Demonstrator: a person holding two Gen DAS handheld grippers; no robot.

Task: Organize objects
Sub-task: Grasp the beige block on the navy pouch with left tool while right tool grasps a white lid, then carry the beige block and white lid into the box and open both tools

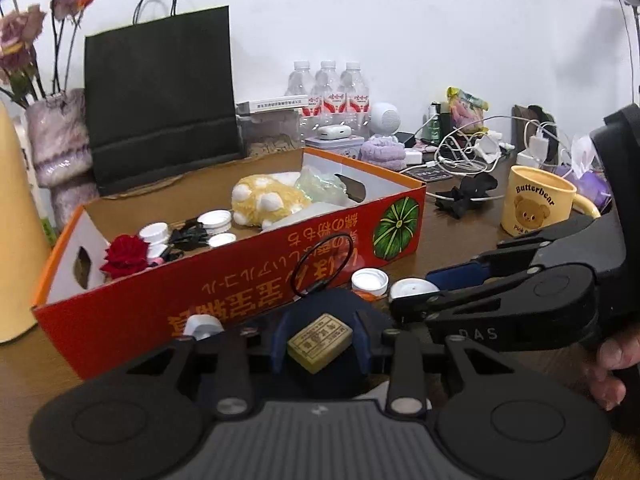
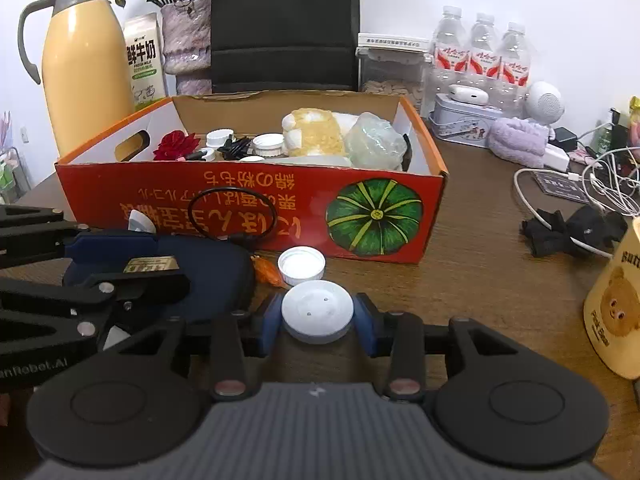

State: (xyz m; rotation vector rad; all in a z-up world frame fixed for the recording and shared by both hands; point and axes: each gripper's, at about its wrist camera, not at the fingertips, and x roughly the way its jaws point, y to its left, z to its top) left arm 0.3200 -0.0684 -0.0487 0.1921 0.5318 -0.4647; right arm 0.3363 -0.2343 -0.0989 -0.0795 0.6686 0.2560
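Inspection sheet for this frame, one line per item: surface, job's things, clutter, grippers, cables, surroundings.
Surface: brown wooden table.
Job's things: red box holding caps and soft items; tan block; white disc; white cap loose by the box.
Clutter: yellow mug, water bottles, flask, black bag.
Grippers: left gripper around the block; right gripper around the disc.
Cables: white cables tangled at right.
Surroundings: white wall.
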